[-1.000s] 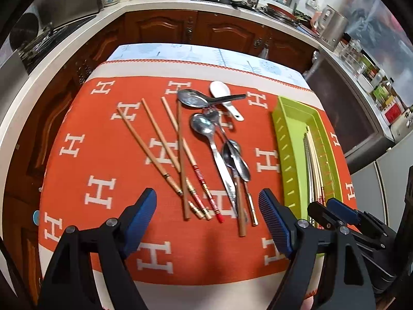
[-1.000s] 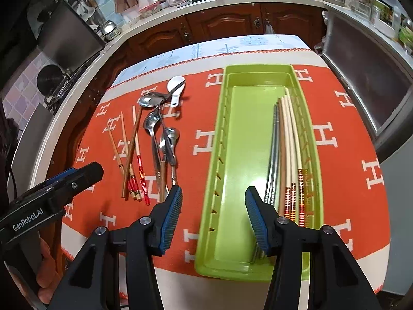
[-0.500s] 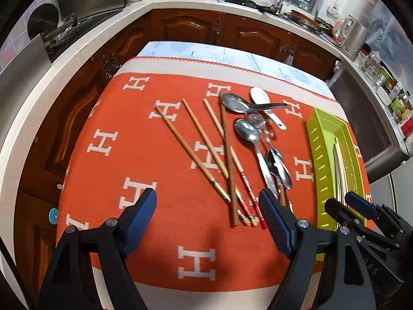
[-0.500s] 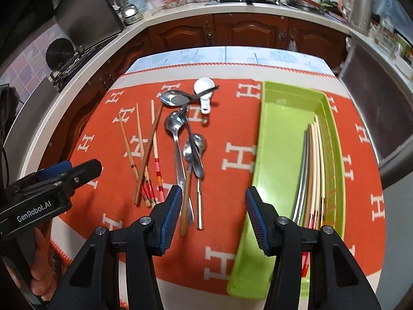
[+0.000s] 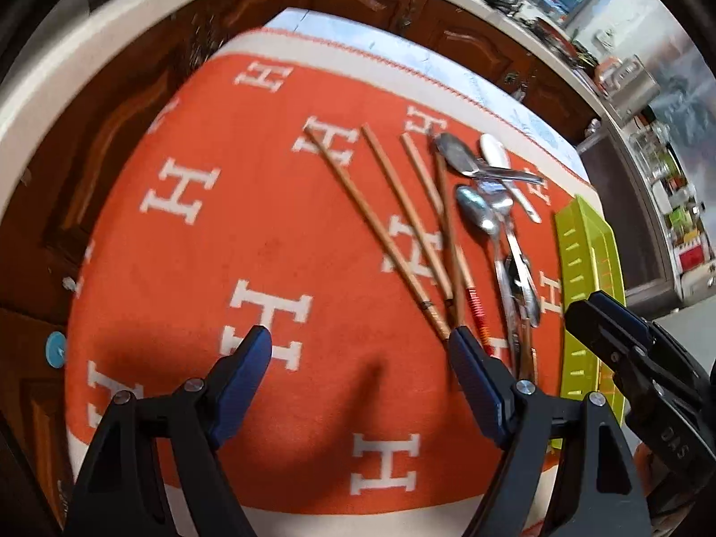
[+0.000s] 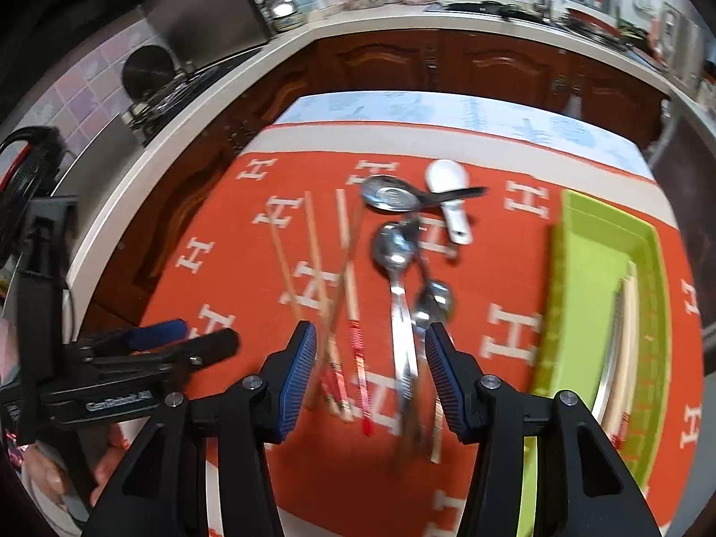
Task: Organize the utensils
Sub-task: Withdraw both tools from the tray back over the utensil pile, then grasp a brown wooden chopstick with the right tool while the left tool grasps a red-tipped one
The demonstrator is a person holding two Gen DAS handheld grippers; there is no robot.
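Observation:
Several wooden chopsticks (image 5: pixel 394 228) (image 6: pixel 313 264) and metal spoons (image 5: pixel 487 228) (image 6: pixel 396 268) lie loose on the orange cloth, with a white ceramic spoon (image 6: pixel 449 199) at the far end. A green tray (image 6: pixel 586 295) (image 5: pixel 581 277) on the right holds several chopsticks along its right wall. My left gripper (image 5: pixel 358 353) is open and empty above bare cloth, left of the chopstick ends. My right gripper (image 6: pixel 369 353) is open and empty, low over the near ends of the chopsticks and spoon handles.
The orange cloth (image 5: pixel 232 232) with white H marks covers the table. Wooden cabinets (image 6: pixel 447 62) and a counter with kitchenware run along the far side and the left. The right gripper shows at the right edge of the left wrist view (image 5: pixel 626 349).
Both grippers have moved left across the table. The right gripper has shifted from above the green tray to above the loose utensils. Both stay open.

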